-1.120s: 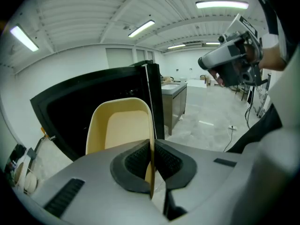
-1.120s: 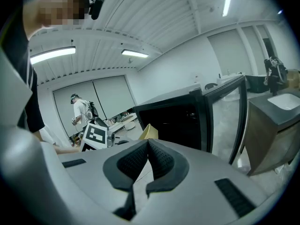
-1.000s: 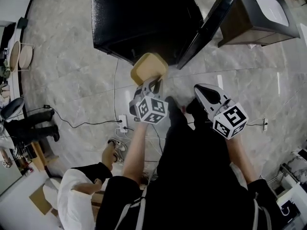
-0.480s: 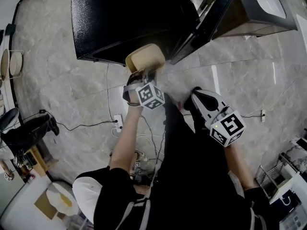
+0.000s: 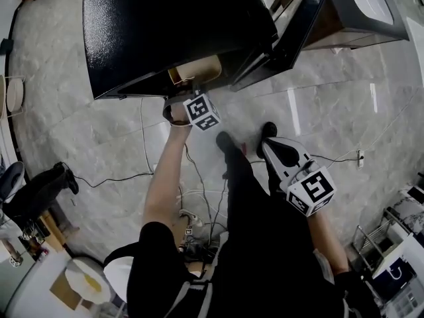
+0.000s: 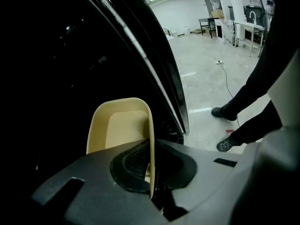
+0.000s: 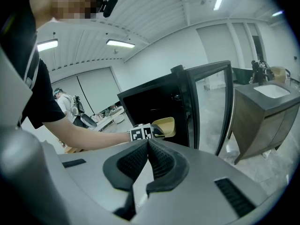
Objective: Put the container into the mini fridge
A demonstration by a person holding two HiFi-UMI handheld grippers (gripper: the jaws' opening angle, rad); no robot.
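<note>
The beige open container point(image 5: 196, 71) is tilted on its side at the mouth of the black mini fridge point(image 5: 165, 25), partly under the fridge's top edge. My left gripper point(image 5: 187, 89) is shut on the container's side wall. In the left gripper view the container point(image 6: 119, 125) points into the dark fridge interior point(image 6: 51, 78), with the wall pinched between the pads of the left gripper point(image 6: 151, 171). The fridge door point(image 5: 291, 25) stands open to the right. My right gripper point(image 5: 271, 146) hangs back, lower right, shut on nothing. The right gripper view shows its pads point(image 7: 136, 159) closed together, with the container point(image 7: 165, 125) ahead.
A grey cabinet with a white top point(image 5: 361, 12) stands right of the open door. Cables point(image 5: 192, 177) and a power strip point(image 5: 187, 217) lie on the marble floor by my feet point(image 5: 225, 141). Another person's legs point(image 5: 33, 191) are at the far left.
My left gripper has carried the container forward, from above the floor before the fridge to its opening. The right gripper has stayed back, drifting slightly lower.
</note>
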